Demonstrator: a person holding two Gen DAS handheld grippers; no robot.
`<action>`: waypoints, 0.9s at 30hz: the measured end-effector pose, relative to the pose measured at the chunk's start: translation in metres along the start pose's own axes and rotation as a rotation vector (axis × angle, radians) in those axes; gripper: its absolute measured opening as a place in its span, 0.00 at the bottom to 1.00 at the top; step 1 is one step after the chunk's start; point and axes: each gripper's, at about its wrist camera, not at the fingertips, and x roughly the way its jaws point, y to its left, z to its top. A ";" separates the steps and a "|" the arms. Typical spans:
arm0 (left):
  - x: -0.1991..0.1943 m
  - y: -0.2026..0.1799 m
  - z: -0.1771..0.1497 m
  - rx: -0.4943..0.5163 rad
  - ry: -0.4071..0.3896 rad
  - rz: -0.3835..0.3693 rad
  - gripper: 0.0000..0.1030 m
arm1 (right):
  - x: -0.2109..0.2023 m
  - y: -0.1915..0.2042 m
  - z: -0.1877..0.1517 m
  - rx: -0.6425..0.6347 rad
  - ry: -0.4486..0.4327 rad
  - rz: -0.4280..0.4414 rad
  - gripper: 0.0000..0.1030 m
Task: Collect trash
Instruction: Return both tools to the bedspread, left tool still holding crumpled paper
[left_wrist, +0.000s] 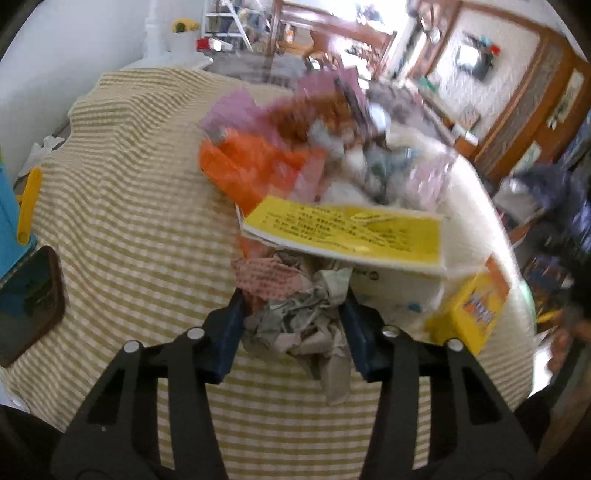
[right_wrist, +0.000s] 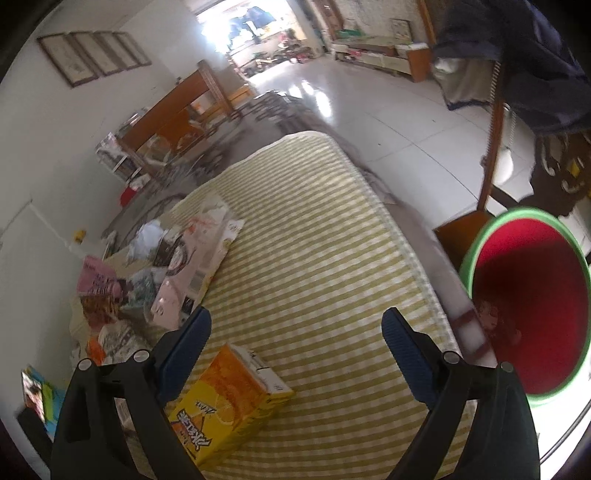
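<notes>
Jaws first: on the left gripper (left_wrist: 293, 325) they pinch a wad of crumpled paper (left_wrist: 299, 321), blue pads pressed against both flanks, a loose tail of it hanging down toward the striped cloth (left_wrist: 129, 192) that covers the bench. Over on the right gripper (right_wrist: 295, 343) the jaws stand wide apart with nothing between them, just bare stripes.

Now the layout. Beyond the left hand's catch sits the rest of the rubbish: a yellow printed leaflet (left_wrist: 347, 229) lying across the heap, orange plastic (left_wrist: 247, 166) and pink wrapping behind it, all rather blurred. The orange juice carton (right_wrist: 229, 402) lies flat on the cloth just inside the right gripper's left finger, its long axis running diagonally up toward the middle of the bench. In the left wrist view the same carton shows off to the right of the wad.

And the target: a red bin with a green rim (right_wrist: 532, 306) stands beyond the bench's right edge, well over on the right gripper's side. So the wad looks to have the longer trip, travelling rightward across the cloth and past the carton. The right hand is plainly nearer both carton and bin; a small shift left should bring the carton between its jaws.
</notes>
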 end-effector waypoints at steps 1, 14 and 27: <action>-0.006 0.001 0.006 -0.011 -0.029 -0.003 0.46 | 0.001 0.005 -0.002 -0.024 -0.004 -0.001 0.88; -0.008 0.053 0.019 -0.213 -0.091 -0.063 0.46 | -0.001 0.093 -0.028 -0.307 -0.021 0.127 0.88; -0.037 0.073 0.018 -0.305 -0.203 -0.047 0.46 | 0.009 0.222 -0.098 -0.721 0.154 0.248 0.76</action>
